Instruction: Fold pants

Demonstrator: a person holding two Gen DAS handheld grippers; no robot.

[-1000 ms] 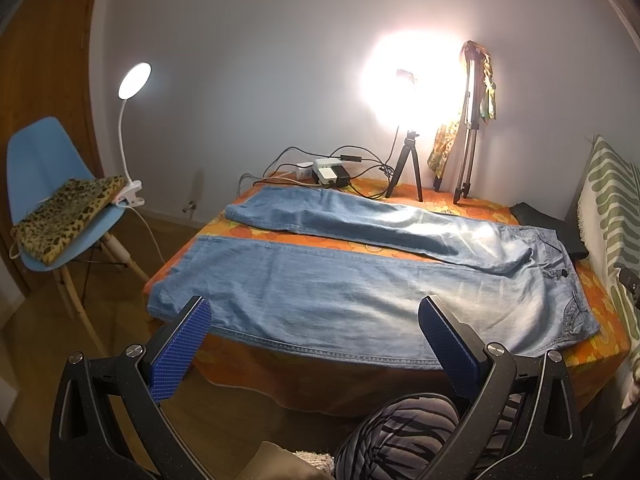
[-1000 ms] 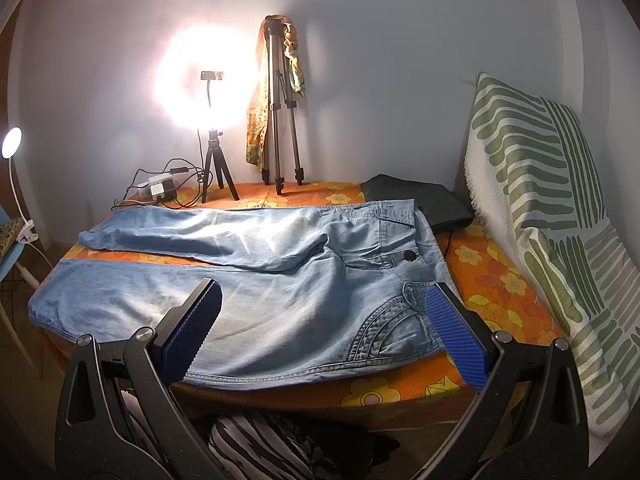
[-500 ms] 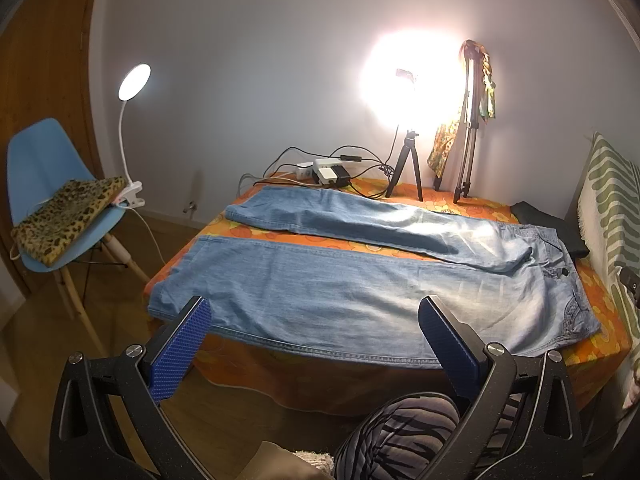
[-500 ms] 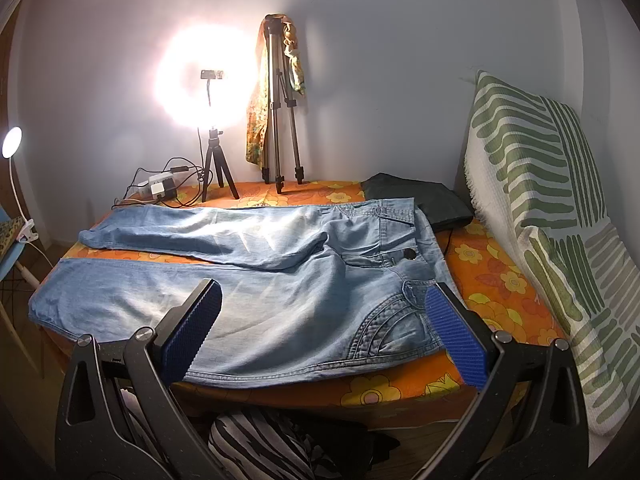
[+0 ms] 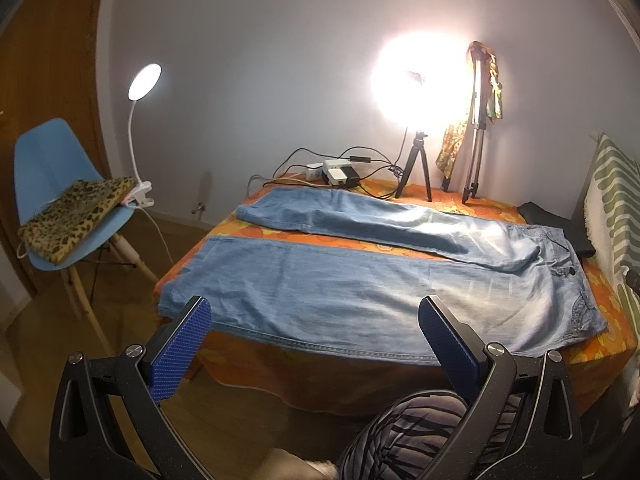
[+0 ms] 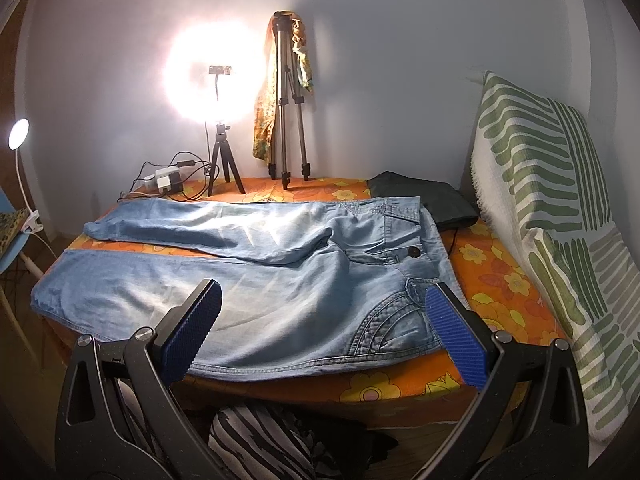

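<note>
Light blue jeans (image 5: 360, 280) (image 6: 260, 272) lie spread flat on the orange flowered bed cover (image 5: 600, 280) (image 6: 496, 276), legs apart and pointing left, waistband at the right. My left gripper (image 5: 316, 312) stands open in front of the near leg, short of the bed's front edge, nothing between its blue pads. My right gripper (image 6: 324, 300) is open too, held before the hip and back pocket (image 6: 384, 320), apart from the cloth.
A ring light on a small tripod (image 6: 224, 160), a tall tripod (image 6: 286, 120) and a power strip with cables (image 5: 340, 170) stand at the back. A dark folded cloth (image 6: 424, 200) lies beside the waistband. A blue chair (image 5: 60, 208) is left; a green-striped cushion (image 6: 552, 220) right.
Both grippers have drifted very slightly; the jeans have not moved and both grippers stay open.
</note>
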